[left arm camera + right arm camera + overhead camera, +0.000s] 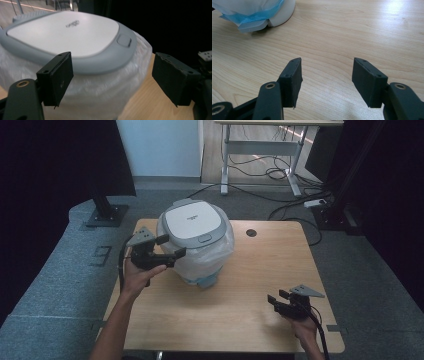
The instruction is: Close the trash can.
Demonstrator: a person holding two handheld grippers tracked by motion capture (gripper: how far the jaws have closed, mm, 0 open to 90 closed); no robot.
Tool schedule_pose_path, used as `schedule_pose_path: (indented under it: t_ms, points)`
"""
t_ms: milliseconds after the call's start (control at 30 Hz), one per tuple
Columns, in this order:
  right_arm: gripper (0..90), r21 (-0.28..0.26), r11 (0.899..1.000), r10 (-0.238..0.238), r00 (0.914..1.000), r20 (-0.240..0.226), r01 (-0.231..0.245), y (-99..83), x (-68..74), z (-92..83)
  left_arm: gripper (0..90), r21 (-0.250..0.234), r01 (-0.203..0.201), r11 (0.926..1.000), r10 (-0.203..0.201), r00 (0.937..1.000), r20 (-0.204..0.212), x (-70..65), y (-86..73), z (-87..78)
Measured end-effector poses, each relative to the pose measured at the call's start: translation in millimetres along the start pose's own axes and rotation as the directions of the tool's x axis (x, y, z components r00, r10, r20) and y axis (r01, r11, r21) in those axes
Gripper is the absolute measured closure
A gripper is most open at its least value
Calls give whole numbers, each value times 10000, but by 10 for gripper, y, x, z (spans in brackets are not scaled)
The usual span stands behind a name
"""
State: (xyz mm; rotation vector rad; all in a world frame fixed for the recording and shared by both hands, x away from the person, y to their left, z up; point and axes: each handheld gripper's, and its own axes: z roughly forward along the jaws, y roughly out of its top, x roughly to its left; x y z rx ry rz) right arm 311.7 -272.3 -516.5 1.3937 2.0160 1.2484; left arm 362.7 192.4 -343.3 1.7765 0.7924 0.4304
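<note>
A white and grey lidded appliance (195,224) stands on the far left part of the wooden table (225,315), its body wrapped in a clear plastic bag (212,257). My left gripper (175,245) is at its left side, open, one jaw to each side of the bag's edge without pressing on it. In the left gripper view the grey-rimmed lid (65,32) and the wrapped body (100,90) lie just beyond the open left gripper (113,75). My right gripper (276,296) rests open near the front right. Bare wood shows between the jaws of the right gripper (328,75); the appliance's base (280,13) is far off.
A round cable hole (251,233) sits in the table's far right part. Blue film (254,17) hangs at the bag's lower edge. Beyond the table are a black stand base (105,215), a desk frame (260,150) and floor cables (295,202).
</note>
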Motion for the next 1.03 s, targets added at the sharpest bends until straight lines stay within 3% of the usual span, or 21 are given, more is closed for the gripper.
schedule_pose_path:
  t_ms: [267,433,567,667,800,1033]
  points:
    - [410,-30,10000,-17,10000,31,17,3,-11,-17,163,102,90,9999,-90,9999,46,-69,-431,-178]
    - [409,-28,10000,9,10000,64,-9,0,-24,-19,160,485,71,9988,-66,9999,-111,-78,-742,-200]
    - [408,13,10000,19,10000,82,-19,-9,-36,-14,161,911,339,9953,-325,9993,-172,-35,-971,-165]
    - [407,50,10000,4,10000,88,-5,-14,-39,-7,161,1304,278,9911,-230,9990,-389,-8,-1072,-129]
    - [406,86,10000,-46,9999,96,45,-17,-33,0,161,1482,483,9878,-419,9981,-462,35,-1162,-91]
    - [404,83,9999,-136,9998,144,135,-15,-28,1,160,1409,534,9886,-466,9976,-516,39,-1174,-78]
